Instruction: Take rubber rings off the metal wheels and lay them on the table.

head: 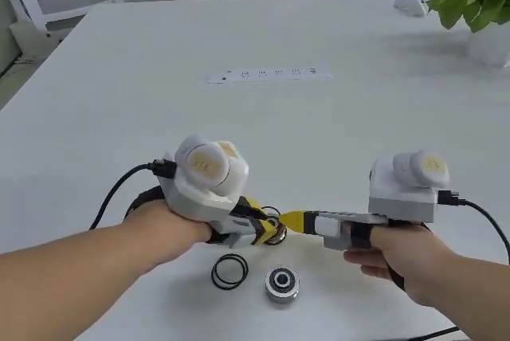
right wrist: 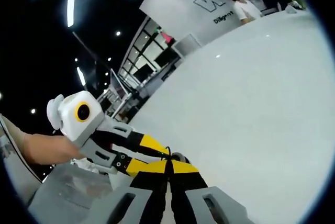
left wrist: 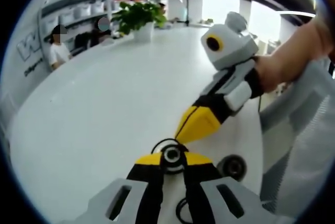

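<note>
Over the near edge of the white surface (head: pixel 335 126), the yellow-tipped left claw (head: pixel 269 232) is closed on a small silver metal wheel (left wrist: pixel 171 155), pinching it at its sides just above the surface. The right claw (head: pixel 288 220) comes in from the right with its jaws pressed together on a thin black rubber ring (left wrist: pixel 165 143) that loops off that wheel's rim, so the two claw tips nearly touch. Closer to the near edge, loose black rubber rings (head: pixel 229 271) lie flat in a small overlapping pile, and just to their right a second silver metal wheel (head: pixel 281 283) lies on its side, apart from both claws.
</note>
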